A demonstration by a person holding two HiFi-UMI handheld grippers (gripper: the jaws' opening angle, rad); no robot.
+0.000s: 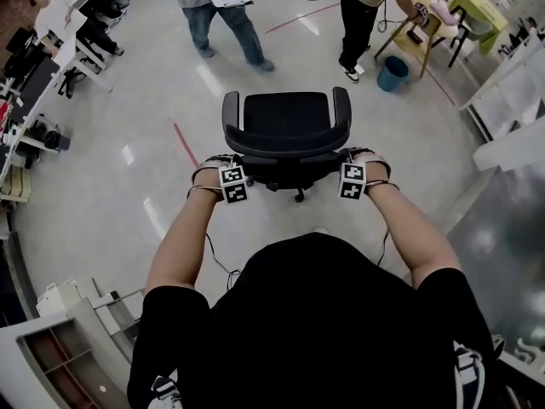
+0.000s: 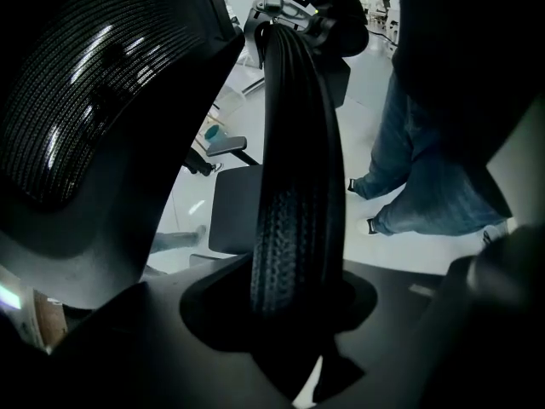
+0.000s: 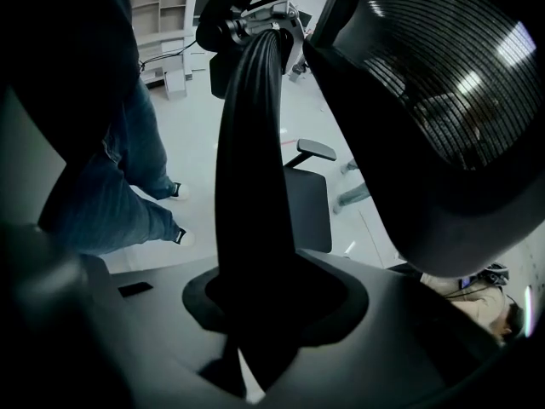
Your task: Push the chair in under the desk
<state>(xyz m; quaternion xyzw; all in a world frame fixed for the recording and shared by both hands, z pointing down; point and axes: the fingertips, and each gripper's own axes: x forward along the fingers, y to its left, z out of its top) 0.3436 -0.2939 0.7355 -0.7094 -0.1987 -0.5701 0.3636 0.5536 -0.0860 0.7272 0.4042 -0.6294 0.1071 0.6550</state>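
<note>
A black office chair [image 1: 286,126] stands on the pale floor just ahead of me, its backrest toward me and its seat facing away. My left gripper [image 1: 232,181] is at the backrest's left edge and my right gripper [image 1: 353,180] at its right edge. In the left gripper view the ribbed black backrest rim [image 2: 294,186] runs up between the jaws of my left gripper [image 2: 294,313], which is shut on it. The right gripper view shows my right gripper [image 3: 264,313] shut on the smooth rim [image 3: 251,186] in the same way. The mesh back [image 3: 443,75] fills the side.
A person in jeans [image 1: 223,15] and a person in black trousers [image 1: 358,24] stand beyond the chair. A blue bin [image 1: 392,72] and yellow furniture [image 1: 426,32] are far right. White desks [image 1: 515,147] line the right, workstations [image 1: 51,66] the left, and a shelf unit [image 1: 60,339] stands near left.
</note>
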